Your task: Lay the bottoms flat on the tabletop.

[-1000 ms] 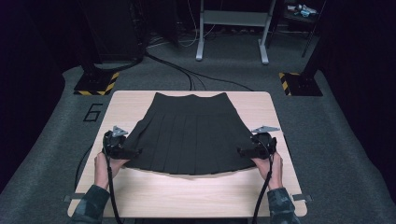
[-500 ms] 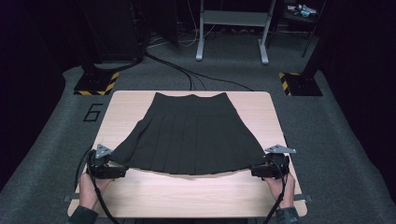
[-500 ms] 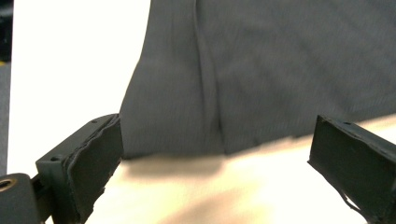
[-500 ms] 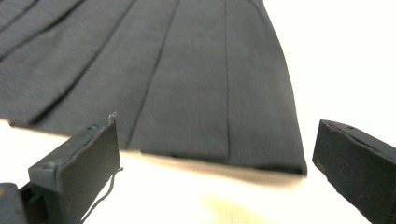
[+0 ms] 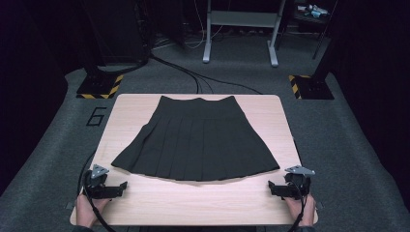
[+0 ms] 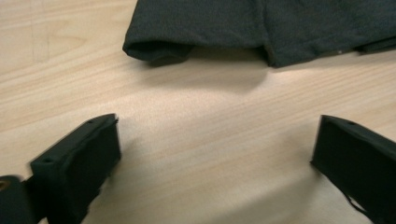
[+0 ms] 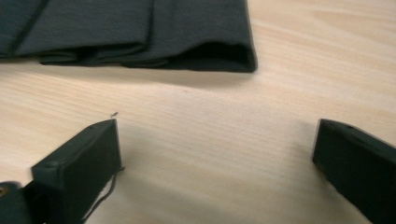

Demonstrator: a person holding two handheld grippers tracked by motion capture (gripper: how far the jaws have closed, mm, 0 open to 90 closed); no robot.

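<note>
Release is done: your left gripper [image 5: 123,185] and right gripper [image 5: 271,187] have backed off to 7 and 5 o'clock, fingers spread empty, leaving the skirt [image 5: 196,141] flat mid-counter [image 5: 203,205], spreading apparently finished.

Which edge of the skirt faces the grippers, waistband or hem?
The hem: the wide, pleated, curved edge, nearest both open grippers, left and right. The narrow waistband lies at the table's far side.

Over the pale wooden table [image 6: 205,135], the left gripper [image 6: 215,154] holds its two black jaws spread wide with bare wood between them, while the folded hem corner of a dark pleated skirt [image 6: 261,28] lies flat ahead, apart from both jaws.
</note>
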